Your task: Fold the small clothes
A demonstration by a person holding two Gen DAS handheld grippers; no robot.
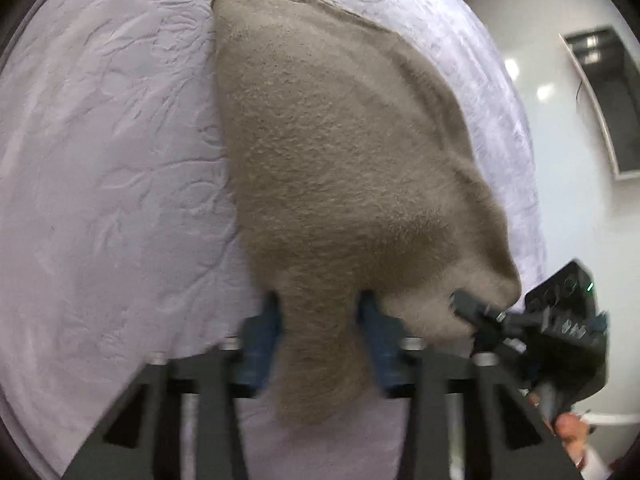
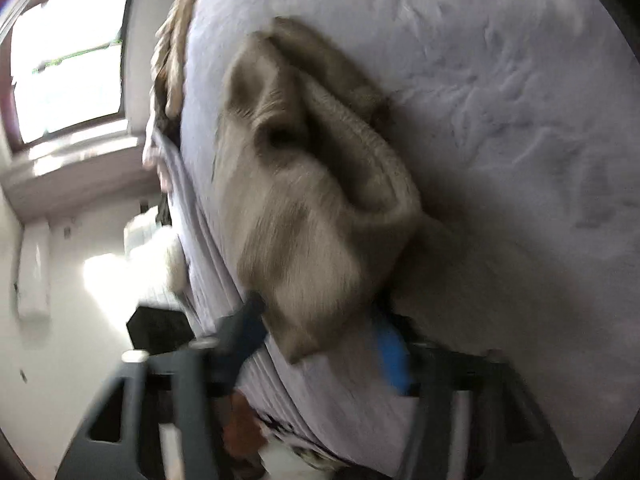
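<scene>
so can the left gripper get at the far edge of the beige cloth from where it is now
Probably not yet. The left gripper has its fingers around the near end of the beige cloth, which stretches away over the lavender bedspread. Nothing blocks the far edge, but it would have to let go first.

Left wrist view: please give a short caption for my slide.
Both grippers, left and right, grip a beige cloth on a white bedsheet.
</scene>
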